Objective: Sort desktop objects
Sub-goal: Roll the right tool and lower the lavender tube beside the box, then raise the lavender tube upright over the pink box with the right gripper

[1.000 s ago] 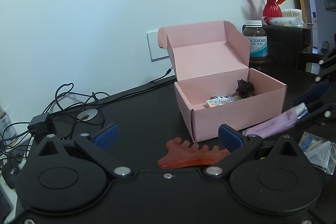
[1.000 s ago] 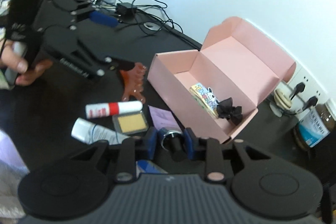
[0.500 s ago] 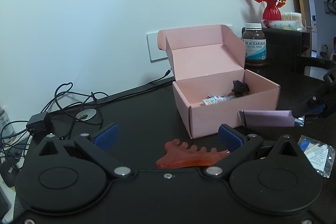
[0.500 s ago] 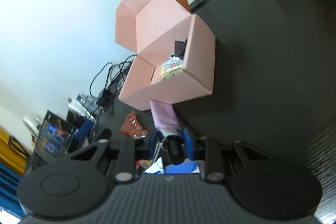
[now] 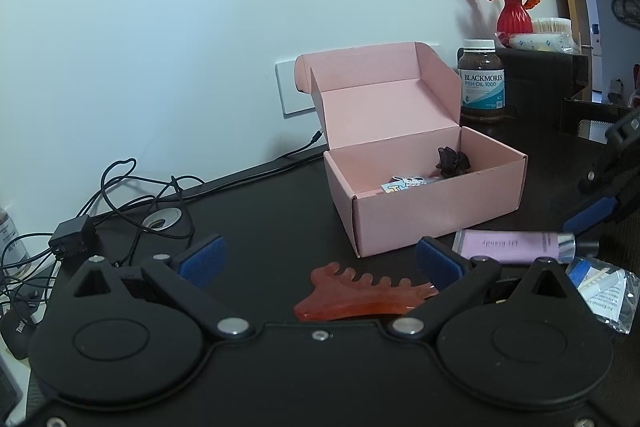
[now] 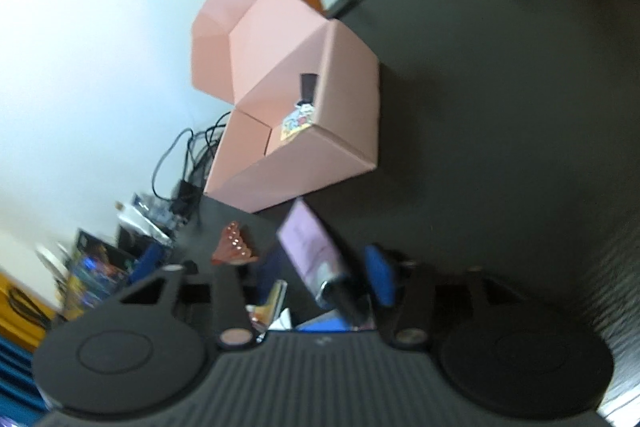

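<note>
1. Right gripper (image 6: 324, 277), lower centre of its view: jaws opening, lilac tube (image 5: 514, 246) between the pads, looks released and lying on the desk (image 5: 260, 211) just in front of the box (image 5: 432, 215), not in it.
2. Left gripper (image 5: 320, 259), bottom of the left view: wide open, empty, straddling the orange comb (image 5: 360, 301); likely the next pick.
3. Box lid is up so items drop in.
4. Count: one box holding two items (black bow (image 5: 452, 163), printed card (image 5: 404, 183)); one tube, one comb, one clear packet (image 5: 604, 291) outside.
</note>
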Available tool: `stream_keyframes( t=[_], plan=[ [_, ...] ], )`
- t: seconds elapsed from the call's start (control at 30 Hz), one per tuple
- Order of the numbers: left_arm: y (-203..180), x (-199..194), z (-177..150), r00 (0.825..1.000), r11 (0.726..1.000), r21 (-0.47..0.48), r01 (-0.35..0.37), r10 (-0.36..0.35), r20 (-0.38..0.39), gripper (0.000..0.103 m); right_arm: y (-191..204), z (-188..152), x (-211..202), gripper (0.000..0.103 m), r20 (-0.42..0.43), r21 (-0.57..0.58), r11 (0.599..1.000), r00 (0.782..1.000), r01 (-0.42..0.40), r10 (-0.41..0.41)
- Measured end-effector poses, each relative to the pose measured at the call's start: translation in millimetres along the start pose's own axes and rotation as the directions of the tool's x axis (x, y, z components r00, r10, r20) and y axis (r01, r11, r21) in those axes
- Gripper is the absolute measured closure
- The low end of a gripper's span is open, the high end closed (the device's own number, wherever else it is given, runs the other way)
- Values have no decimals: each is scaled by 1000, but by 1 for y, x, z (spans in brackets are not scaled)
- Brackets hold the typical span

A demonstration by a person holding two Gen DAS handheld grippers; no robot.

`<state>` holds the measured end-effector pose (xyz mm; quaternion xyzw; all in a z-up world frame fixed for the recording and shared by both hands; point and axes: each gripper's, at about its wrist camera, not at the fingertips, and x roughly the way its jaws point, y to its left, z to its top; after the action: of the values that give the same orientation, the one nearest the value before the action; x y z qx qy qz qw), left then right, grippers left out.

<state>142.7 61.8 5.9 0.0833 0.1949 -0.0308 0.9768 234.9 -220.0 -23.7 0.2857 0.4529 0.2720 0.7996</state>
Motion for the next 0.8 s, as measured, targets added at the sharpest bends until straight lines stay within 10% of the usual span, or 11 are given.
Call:
stream_keyframes(
  t=[0.13, 0.33, 0.8],
  plan=[
    [1, 0, 0, 1000, 1000, -4, 2, -2, 2, 0, 37, -5, 2, 35, 21, -250, 963, 994, 106, -104],
    [-1, 0, 0, 1000, 1000, 1, 6, -6, -1, 0, 96, -41, 23, 39, 40, -697, 670, 947, 256, -320],
    [2, -3, 2, 1000, 1000, -6, 7, -7, 14, 0, 108, -35, 59, 71, -22, -768, 591, 912, 248, -411]
  ],
)
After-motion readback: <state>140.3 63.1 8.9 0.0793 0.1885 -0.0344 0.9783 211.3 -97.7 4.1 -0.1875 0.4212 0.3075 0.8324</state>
